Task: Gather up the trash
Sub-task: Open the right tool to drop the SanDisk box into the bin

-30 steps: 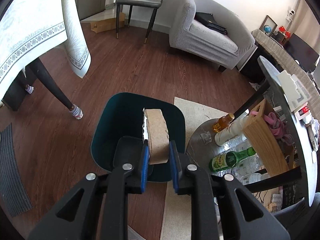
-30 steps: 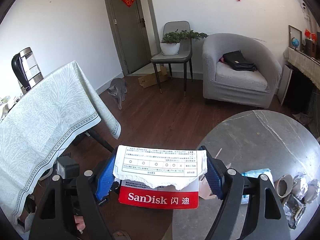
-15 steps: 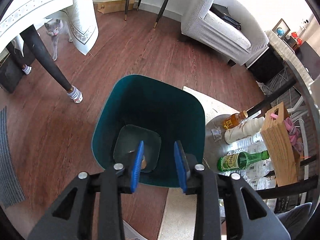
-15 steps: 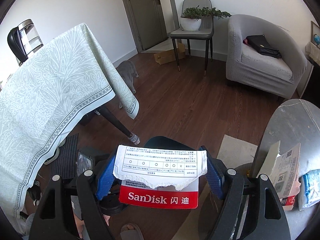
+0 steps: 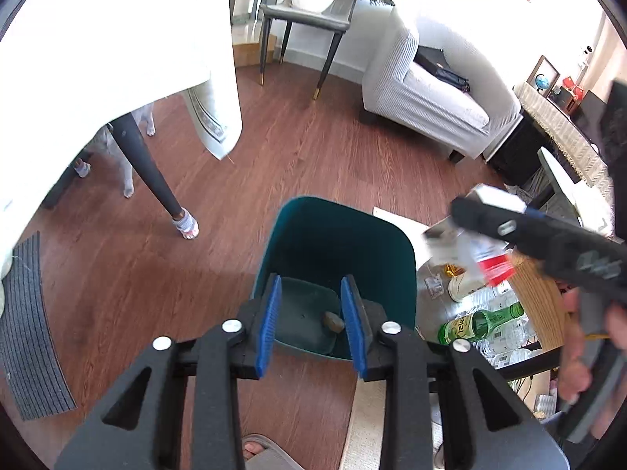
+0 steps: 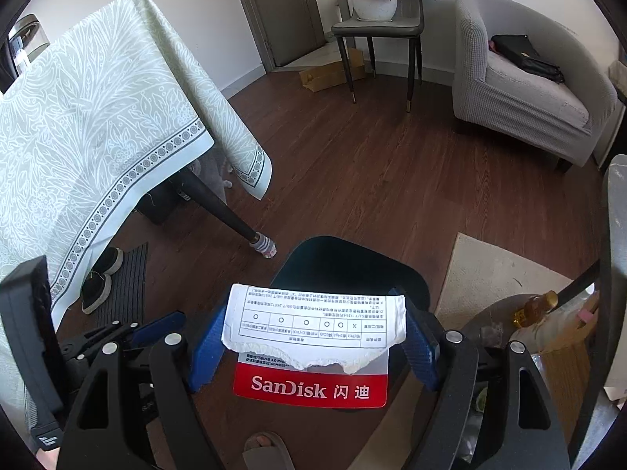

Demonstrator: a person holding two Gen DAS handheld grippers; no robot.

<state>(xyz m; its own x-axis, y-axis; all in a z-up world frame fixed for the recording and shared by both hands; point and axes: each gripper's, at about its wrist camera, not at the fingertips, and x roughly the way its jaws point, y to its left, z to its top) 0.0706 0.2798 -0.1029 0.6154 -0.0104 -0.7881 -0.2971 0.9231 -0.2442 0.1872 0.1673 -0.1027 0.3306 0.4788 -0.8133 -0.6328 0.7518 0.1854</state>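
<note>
Wooden floor (image 5: pixel 313 156): 1 bin (image 5: pixel 333 250), 1 scrap (image 5: pixel 333 321) inside.

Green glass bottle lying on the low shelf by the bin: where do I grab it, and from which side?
Probably take the green bottle across its body just below the shoulder, coming from above with the jaws straddling its width. It lies on its side with the neck pointing toward the wooden box, among clear plastic bottles crowding its sides.
</note>
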